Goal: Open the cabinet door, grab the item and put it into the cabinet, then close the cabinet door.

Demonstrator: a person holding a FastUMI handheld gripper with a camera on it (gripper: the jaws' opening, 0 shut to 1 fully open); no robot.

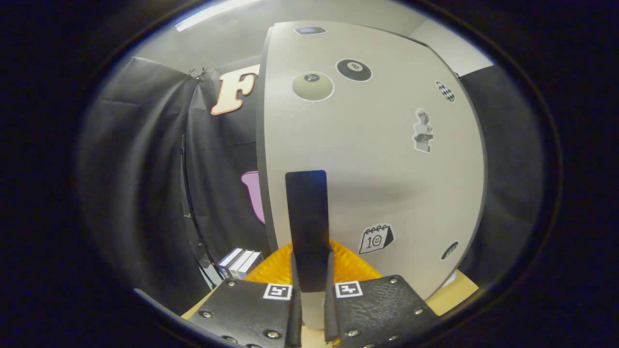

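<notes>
A pale grey cabinet door (377,159) with several stickers stands right in front of me, upright and very close. A flat black vertical handle (307,217) hangs on the door near its left edge. My gripper (312,273) is shut on that handle: both fingers press on its lower end from either side. Behind the handle's foot and just beyond the fingers lies a ribbed orange item (285,268) on the wooden table. The inside of the cabinet is hidden by the door.
Several small white and dark boxes (239,263) lie on the table to the left of the orange item. Black cloth hangs to the left of and behind the cabinet. The light wooden table top (449,295) shows to the right of the fingers.
</notes>
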